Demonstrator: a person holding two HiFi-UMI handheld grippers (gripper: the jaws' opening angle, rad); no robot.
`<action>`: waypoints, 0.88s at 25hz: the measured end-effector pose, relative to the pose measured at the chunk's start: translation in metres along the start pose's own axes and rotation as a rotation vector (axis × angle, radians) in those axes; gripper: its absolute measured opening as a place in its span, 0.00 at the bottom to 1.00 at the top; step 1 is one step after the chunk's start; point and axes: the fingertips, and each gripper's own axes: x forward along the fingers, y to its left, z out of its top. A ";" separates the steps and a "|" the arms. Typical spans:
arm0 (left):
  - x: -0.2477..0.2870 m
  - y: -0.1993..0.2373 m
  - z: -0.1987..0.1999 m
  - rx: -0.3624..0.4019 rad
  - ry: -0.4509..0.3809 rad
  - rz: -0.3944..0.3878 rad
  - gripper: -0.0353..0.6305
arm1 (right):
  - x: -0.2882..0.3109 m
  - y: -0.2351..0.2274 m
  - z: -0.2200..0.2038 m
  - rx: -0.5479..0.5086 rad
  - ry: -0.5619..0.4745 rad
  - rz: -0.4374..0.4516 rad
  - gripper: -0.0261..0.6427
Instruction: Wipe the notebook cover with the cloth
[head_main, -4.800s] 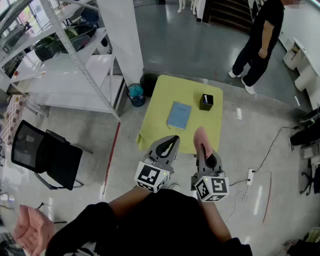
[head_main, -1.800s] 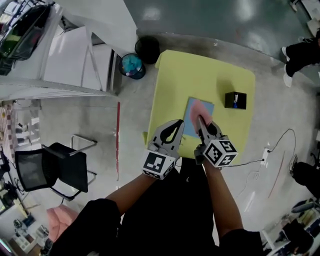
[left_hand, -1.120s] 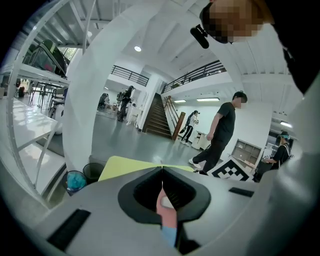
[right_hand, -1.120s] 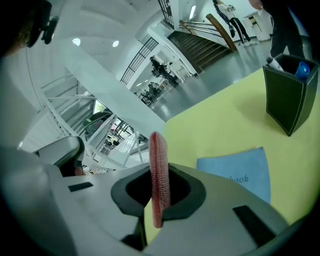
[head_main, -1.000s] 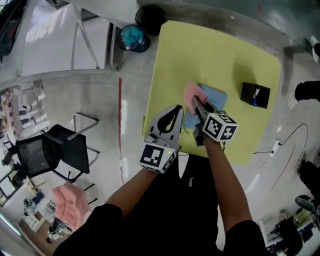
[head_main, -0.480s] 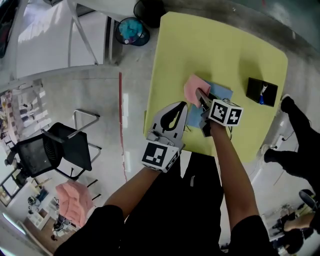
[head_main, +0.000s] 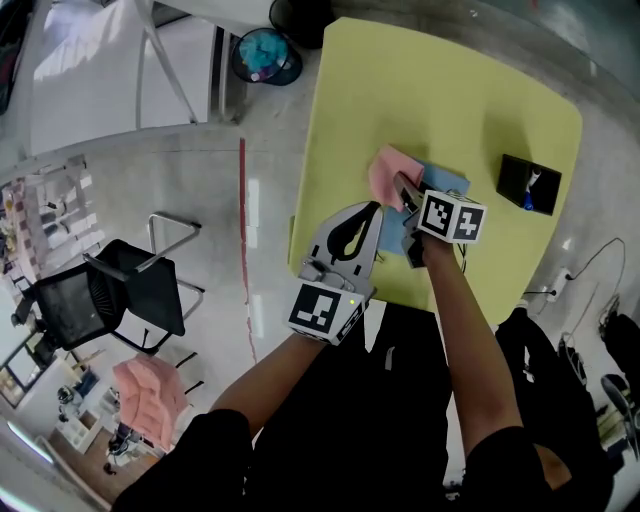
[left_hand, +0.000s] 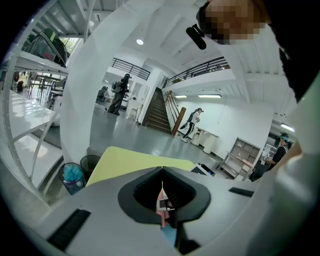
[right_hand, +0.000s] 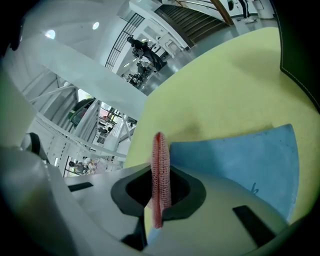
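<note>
A blue notebook (head_main: 449, 182) lies on the yellow-green table (head_main: 440, 90); it also fills the lower right of the right gripper view as the notebook (right_hand: 245, 160). My right gripper (head_main: 403, 187) is shut on a pink cloth (head_main: 390, 174), which sticks up edge-on between the jaws as the cloth (right_hand: 160, 175), just over the notebook's left end. My left gripper (head_main: 372, 207) hovers shut and empty beside it near the table's front edge, jaws closed on nothing in the left gripper (left_hand: 162, 175).
A black box (head_main: 530, 184) stands on the table's right side. Two bins (head_main: 258, 54) sit on the floor past the table's far left corner. A black chair (head_main: 90, 300) and white shelving (head_main: 110, 70) are to the left.
Over the earlier frames I walked up to the table. The right gripper carried the pink cloth from off the table to over the notebook's left end. In the last half second little moved.
</note>
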 end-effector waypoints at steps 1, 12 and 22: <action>0.002 -0.002 0.000 0.005 -0.004 -0.001 0.08 | 0.001 0.000 0.001 0.005 0.001 0.000 0.10; 0.006 -0.006 0.004 0.023 -0.023 0.025 0.08 | -0.005 -0.009 0.006 0.059 0.013 -0.027 0.10; 0.006 -0.016 0.002 0.019 -0.016 0.029 0.08 | -0.016 -0.022 0.007 0.085 0.008 -0.034 0.10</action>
